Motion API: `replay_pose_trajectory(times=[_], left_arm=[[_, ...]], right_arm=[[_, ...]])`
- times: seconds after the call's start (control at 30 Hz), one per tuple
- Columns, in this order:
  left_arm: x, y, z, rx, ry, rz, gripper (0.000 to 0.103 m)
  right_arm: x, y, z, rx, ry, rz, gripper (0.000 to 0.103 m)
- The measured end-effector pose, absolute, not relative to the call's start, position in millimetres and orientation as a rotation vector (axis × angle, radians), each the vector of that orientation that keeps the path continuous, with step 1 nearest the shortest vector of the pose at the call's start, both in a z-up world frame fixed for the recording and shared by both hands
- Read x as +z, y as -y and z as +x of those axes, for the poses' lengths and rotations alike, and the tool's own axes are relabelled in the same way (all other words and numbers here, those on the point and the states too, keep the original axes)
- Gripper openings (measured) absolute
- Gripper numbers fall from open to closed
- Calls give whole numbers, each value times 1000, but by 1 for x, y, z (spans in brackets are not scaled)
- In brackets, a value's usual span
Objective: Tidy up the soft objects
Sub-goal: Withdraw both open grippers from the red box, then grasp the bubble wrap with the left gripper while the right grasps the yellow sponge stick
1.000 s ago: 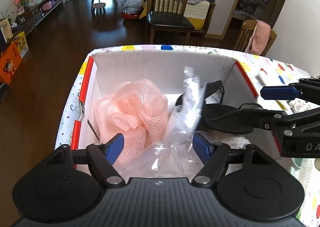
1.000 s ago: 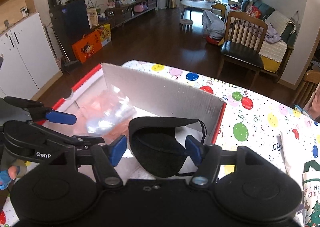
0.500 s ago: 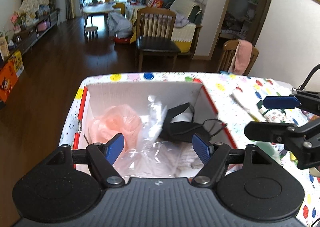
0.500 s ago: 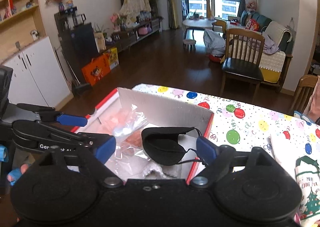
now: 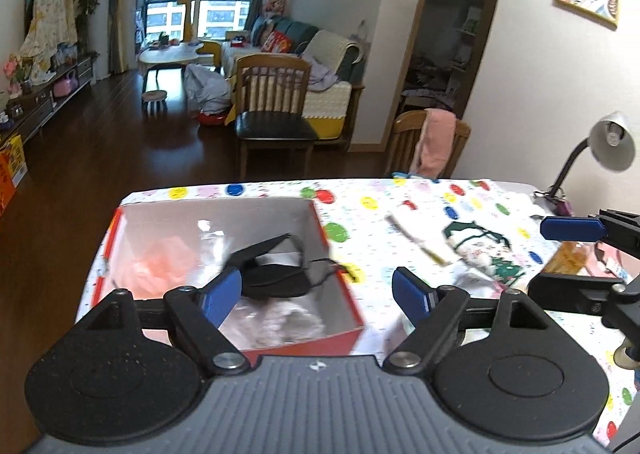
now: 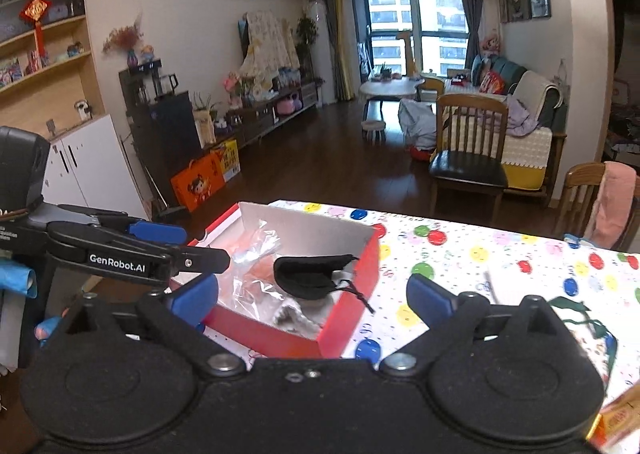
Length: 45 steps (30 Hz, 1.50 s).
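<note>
A red-sided cardboard box sits at the table's left end. Inside it lie a pink mesh sponge, a clear plastic bag, a black eye mask and something grey and fluffy. My left gripper is open and empty, raised above the box's near right corner. My right gripper is open and empty, raised above the box's near side. Each gripper shows in the other's view, the right one and the left one.
The table has a balloon-print cloth. A Christmas-print fabric piece lies to the right of the box. A desk lamp stands at the far right. Wooden chairs stand beyond the table's far edge.
Both grippers have pulled back and up from the box. The eye mask, between the right gripper's fingers a second ago, now lies in the box. The left view has swung to the right.
</note>
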<state>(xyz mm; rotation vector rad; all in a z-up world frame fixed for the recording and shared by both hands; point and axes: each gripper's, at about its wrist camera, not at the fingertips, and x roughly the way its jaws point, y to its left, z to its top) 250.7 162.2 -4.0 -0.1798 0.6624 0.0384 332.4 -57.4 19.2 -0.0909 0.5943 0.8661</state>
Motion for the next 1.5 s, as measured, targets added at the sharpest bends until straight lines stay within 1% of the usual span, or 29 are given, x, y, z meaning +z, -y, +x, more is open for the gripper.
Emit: replay_pose_trajectory(times=[0.33, 0.37, 0.4, 0.47, 0.77, 0.97, 1.2, 1.4, 1.5], left_arm=[[0, -88, 249, -49, -636, -161, 86], [-2, -81, 250, -54, -638, -165, 90], [-4, -74, 252, -60, -643, -166, 96], [-8, -61, 254, -69, -650, -165, 103], [-41, -3, 256, -103, -650, -157, 103], [-71, 19, 263, -120, -727, -253, 103], [-103, 32, 264, -32, -741, -300, 103], [-129, 54, 267, -26, -756, -220, 103], [-143, 65, 270, -19, -779, -180, 103]], right_arm=[[21, 155, 326, 797, -560, -41, 103], [19, 164, 326, 786, -561, -39, 103], [17, 173, 325, 775, -562, -37, 103], [13, 190, 327, 753, -567, -29, 103], [-37, 252, 324, 610, -585, -50, 103], [-77, 281, 324, 542, -634, -70, 103], [-114, 290, 332, 518, -678, -99, 103], [-139, 285, 361, 478, -707, -87, 103], [-155, 277, 378, 455, -745, -99, 101]])
